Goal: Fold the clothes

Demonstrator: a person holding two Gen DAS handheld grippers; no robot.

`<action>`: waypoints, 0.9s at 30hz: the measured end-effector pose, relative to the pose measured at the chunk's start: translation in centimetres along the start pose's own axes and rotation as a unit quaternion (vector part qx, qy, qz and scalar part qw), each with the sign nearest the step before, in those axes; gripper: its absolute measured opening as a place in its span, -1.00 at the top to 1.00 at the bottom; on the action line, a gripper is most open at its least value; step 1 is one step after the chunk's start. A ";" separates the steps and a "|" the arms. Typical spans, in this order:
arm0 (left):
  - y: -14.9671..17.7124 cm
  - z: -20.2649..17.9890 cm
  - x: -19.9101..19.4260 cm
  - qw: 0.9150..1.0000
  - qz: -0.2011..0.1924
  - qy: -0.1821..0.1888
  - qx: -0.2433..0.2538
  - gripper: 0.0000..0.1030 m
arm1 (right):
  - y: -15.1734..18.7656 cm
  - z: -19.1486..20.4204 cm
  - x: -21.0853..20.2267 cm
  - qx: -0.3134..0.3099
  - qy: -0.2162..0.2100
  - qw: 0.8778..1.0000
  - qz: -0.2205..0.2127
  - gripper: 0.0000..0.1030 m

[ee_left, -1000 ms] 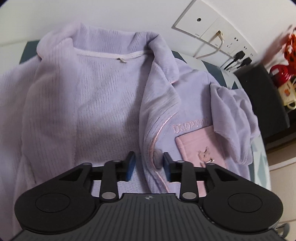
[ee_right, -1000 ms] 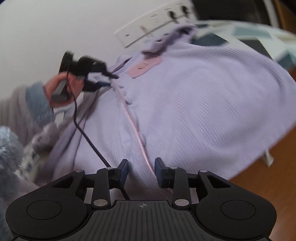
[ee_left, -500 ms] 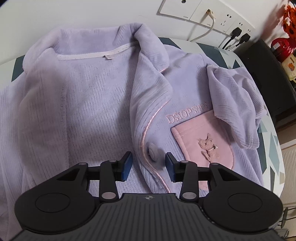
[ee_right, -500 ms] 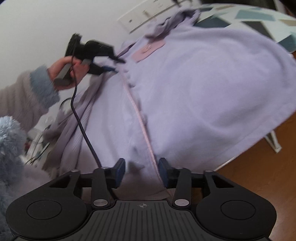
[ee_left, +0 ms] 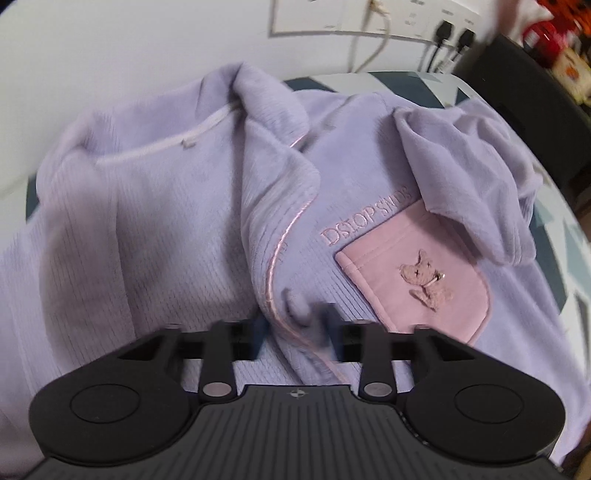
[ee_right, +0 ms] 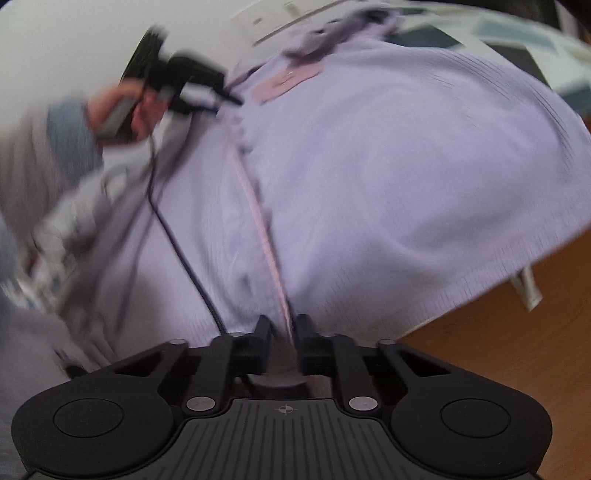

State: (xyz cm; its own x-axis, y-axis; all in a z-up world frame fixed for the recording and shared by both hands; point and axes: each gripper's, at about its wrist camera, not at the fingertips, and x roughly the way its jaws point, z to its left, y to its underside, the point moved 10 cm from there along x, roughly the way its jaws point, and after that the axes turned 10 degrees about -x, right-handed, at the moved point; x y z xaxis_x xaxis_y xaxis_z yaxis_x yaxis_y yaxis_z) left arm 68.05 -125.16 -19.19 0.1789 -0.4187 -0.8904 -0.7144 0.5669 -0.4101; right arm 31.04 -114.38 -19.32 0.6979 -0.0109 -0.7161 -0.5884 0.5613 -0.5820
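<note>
A lilac fleece pyjama jacket [ee_left: 192, 206] lies spread over the table, collar at the far side, with a pink chest pocket [ee_left: 417, 280]. My left gripper [ee_left: 293, 325] sits at the pink-piped front edge [ee_left: 271, 273] beside a button [ee_left: 297, 304]; its jaws are closing, blurred, with that edge between them. In the right wrist view the same gripper [ee_right: 231, 99], held in a hand [ee_right: 129, 110], pinches the edge high up. My right gripper [ee_right: 283, 334] is shut on the lower end of the piped front edge [ee_right: 255, 206] near the hem.
A folded-over sleeve [ee_left: 465, 177] lies above the pocket. Wall sockets with plugs [ee_left: 443, 29] are behind the table [ee_left: 554, 229], a dark box [ee_left: 535, 99] at the right. Wooden floor [ee_right: 517, 350] lies below the hem. A black cable [ee_right: 184, 258] crosses the cloth.
Both grippers' jaws have drawn in onto the piped front edge. The left gripper has shifted and rolled, so the collar and pocket sit more to the right and farther up.
</note>
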 end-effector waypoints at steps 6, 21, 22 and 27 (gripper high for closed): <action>-2.7 -3.0 -4.4 0.986 -0.056 0.144 -0.066 0.75 | -2.4 -1.2 -5.0 -0.062 0.202 0.977 -0.035 0.87; 0.5 3.2 0.0 0.979 -0.022 0.158 -0.127 0.75 | 1.4 5.0 -0.9 -0.205 0.161 0.965 0.004 0.87; 0.3 3.1 -0.2 0.980 -0.024 0.154 -0.121 0.75 | 1.4 5.1 -0.8 -0.199 0.157 0.967 0.002 0.87; -0.5 3.0 -1.2 0.982 -0.030 0.147 -0.112 0.75 | 1.1 4.5 -2.6 -0.176 0.131 0.976 -0.012 0.88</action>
State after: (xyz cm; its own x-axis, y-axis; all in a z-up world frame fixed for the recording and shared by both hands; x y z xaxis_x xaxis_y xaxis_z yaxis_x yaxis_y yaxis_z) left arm 70.24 -122.77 -18.51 0.0450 -0.6520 -0.7569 -0.8457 0.3785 -0.3763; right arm 30.45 -110.03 -16.35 0.6121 -0.2565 -0.7480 -0.7091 0.2406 -0.6628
